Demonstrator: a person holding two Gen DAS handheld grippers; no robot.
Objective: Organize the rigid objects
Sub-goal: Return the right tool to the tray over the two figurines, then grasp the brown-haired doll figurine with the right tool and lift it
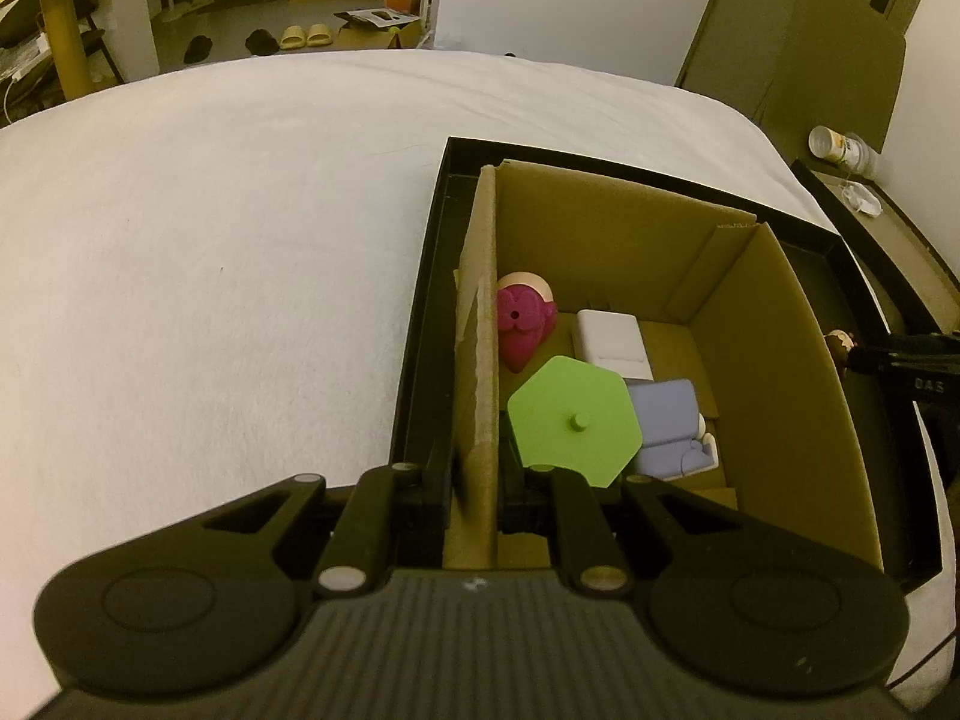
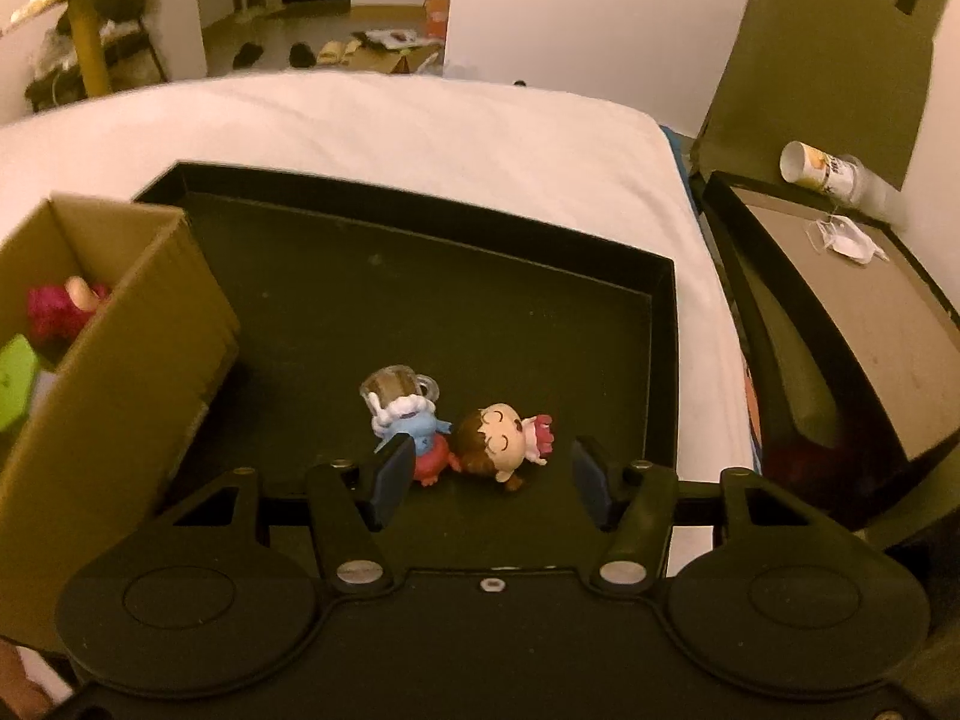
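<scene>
The left gripper (image 1: 474, 480) is clamped on the cardboard box (image 1: 774, 372) wall, steadying it. The right gripper (image 2: 489, 480), fingers apart, is poised over the brown-haired figurine (image 2: 495, 441) lying in the black tray (image 2: 372, 300). Next, closure on it and transfer into the box seem required.

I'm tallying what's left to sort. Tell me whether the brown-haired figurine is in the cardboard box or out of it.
Out. The brown-haired figurine lies on the black tray, beside the cardboard box, ahead of the open right gripper.
</scene>
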